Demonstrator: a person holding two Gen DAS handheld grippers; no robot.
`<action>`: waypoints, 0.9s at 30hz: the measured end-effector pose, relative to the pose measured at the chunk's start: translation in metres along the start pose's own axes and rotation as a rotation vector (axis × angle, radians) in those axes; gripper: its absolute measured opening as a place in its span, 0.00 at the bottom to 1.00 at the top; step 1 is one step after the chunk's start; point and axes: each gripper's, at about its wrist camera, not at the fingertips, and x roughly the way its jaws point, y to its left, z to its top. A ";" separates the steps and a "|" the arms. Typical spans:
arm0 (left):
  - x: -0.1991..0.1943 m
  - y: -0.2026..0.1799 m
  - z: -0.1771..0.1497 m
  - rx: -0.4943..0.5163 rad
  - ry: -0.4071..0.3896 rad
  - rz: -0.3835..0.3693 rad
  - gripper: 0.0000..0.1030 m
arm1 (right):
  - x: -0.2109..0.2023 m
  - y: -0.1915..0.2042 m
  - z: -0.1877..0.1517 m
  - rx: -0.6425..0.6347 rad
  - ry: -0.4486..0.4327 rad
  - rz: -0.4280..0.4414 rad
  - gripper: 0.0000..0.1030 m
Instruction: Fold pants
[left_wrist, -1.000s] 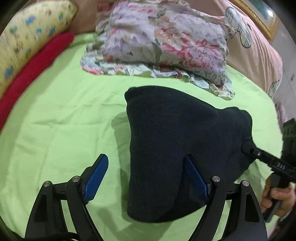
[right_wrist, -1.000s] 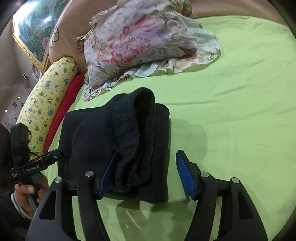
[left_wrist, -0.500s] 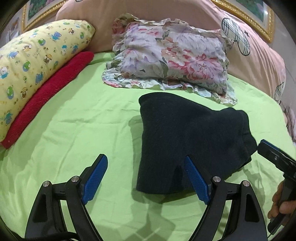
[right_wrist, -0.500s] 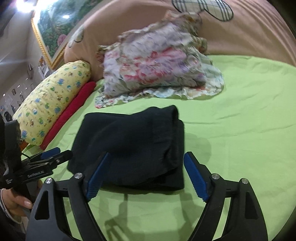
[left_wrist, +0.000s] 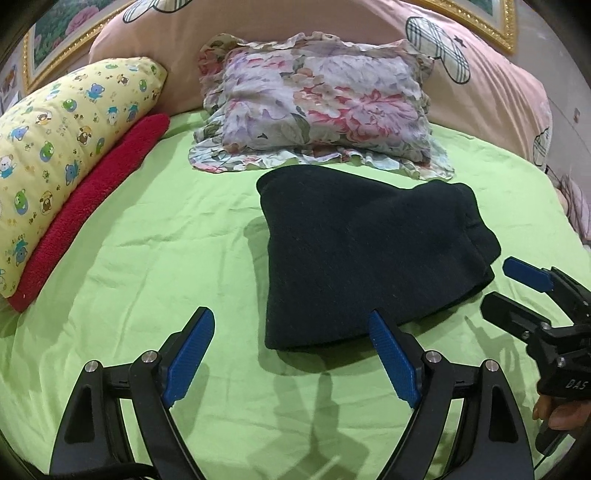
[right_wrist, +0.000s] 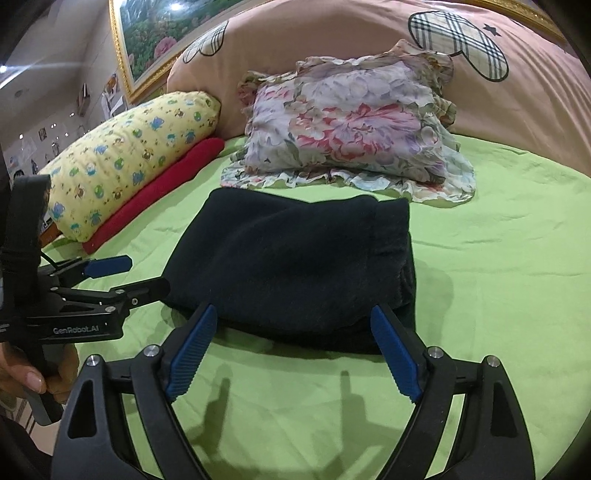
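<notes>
Both claws have let go and pulled back since a second ago. Your green bed (left_wrist: 155, 258) holds the dark pants (left_wrist: 369, 251), folded into a bundle just in front of the flowery pillow (left_wrist: 314, 103). Your left gripper (left_wrist: 291, 354) and right gripper (right_wrist: 291, 350) are wide apart and hold nothing. If you bump the thick edge, the soft fold could flop open. You cannot see the layers inside, and each claw hides a bit of the near edge
</notes>
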 end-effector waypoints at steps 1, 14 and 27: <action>0.000 0.000 -0.001 0.002 -0.003 0.004 0.84 | 0.001 0.002 -0.001 -0.004 0.002 -0.004 0.83; 0.001 -0.002 -0.001 -0.001 0.005 -0.018 0.85 | 0.006 0.009 -0.002 -0.021 0.003 -0.002 0.83; 0.005 0.000 -0.002 -0.015 0.013 -0.020 0.86 | 0.011 0.011 -0.004 -0.013 0.013 -0.004 0.83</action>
